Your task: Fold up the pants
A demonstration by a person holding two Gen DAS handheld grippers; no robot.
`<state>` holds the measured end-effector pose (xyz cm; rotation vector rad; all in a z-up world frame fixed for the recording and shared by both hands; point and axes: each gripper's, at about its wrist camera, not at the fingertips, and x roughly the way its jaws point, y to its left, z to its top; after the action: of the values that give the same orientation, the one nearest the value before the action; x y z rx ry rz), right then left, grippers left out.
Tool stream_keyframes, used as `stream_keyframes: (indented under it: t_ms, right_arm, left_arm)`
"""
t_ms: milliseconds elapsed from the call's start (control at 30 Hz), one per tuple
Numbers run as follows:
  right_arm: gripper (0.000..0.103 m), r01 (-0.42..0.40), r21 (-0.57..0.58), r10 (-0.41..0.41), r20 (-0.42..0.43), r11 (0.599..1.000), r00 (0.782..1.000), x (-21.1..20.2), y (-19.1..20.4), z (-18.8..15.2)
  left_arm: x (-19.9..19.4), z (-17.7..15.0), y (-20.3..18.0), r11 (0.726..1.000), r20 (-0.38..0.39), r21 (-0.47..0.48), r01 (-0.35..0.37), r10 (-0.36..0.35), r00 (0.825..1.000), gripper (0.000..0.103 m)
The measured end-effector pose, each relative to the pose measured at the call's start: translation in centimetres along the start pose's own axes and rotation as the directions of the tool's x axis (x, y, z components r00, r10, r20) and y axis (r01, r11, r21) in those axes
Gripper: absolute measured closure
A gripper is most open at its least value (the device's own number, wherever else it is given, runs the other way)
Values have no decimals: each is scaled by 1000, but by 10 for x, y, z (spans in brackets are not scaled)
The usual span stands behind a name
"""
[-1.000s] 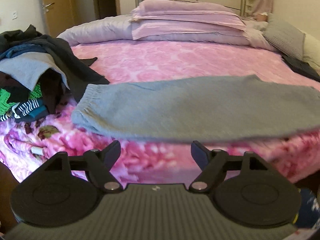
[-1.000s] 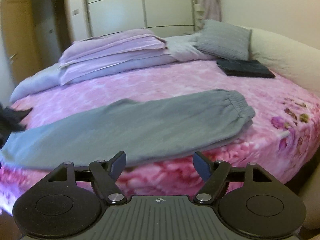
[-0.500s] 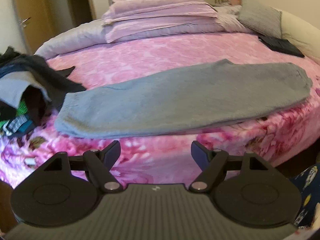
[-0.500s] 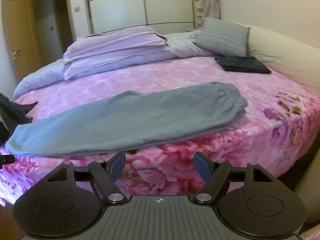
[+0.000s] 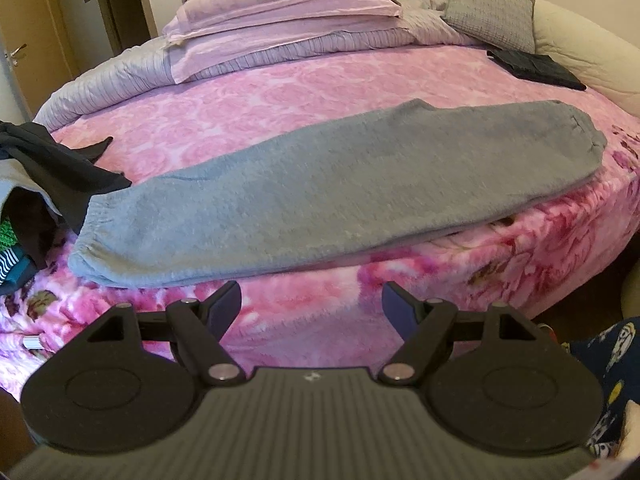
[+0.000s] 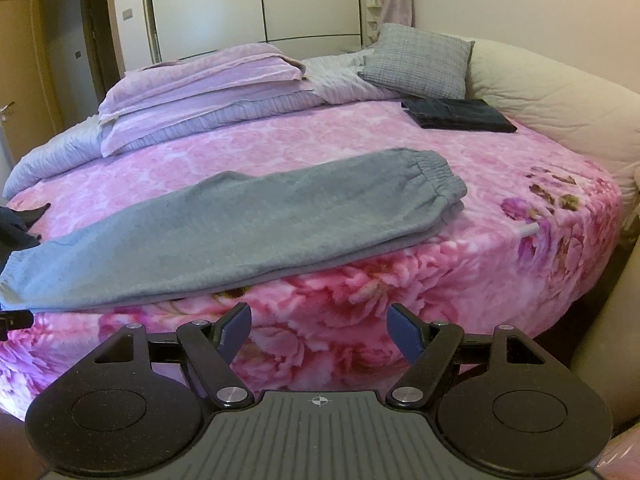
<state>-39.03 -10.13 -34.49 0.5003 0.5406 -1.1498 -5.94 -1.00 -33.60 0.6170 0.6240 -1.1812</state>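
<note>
Grey sweatpants (image 5: 320,192) lie folded lengthwise, one leg on the other, along the near edge of the pink flowered bed. Their cuffs (image 5: 92,240) are at the left and the elastic waistband (image 6: 436,172) at the right. My left gripper (image 5: 311,300) hovers open just short of the near hem, nothing between its fingers. In the right wrist view the same pants (image 6: 224,232) stretch across the bed. My right gripper (image 6: 319,322) is open too, held off the bed's side below the hem, apart from the cloth.
A pile of dark and striped clothes (image 5: 36,176) lies at the bed's left edge. Folded dark garments (image 6: 460,114), a grey cushion (image 6: 420,60) and stacked lilac bedding (image 6: 200,92) sit farther back. A cream padded headboard (image 6: 560,104) curves along the right.
The left gripper's view has swung and rolled, so the pants now run from the cuffs at lower left to the waistband at upper right. The right gripper has drawn back slightly. Both stay open.
</note>
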Motion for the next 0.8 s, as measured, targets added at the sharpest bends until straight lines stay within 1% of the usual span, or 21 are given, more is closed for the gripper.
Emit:
stream_keyframes:
  t_ms: [533, 800]
  right_arm:
    - [31, -20, -23, 20, 0, 1000, 1000, 1, 5, 2]
    - [31, -31, -48, 32, 11, 998, 999, 8, 5, 13]
  left_arm:
    - [-7, -9, 7, 1000, -6, -15, -11, 11, 1000, 29]
    - [-9, -13, 21, 997, -16, -53, -52, 51, 999, 29]
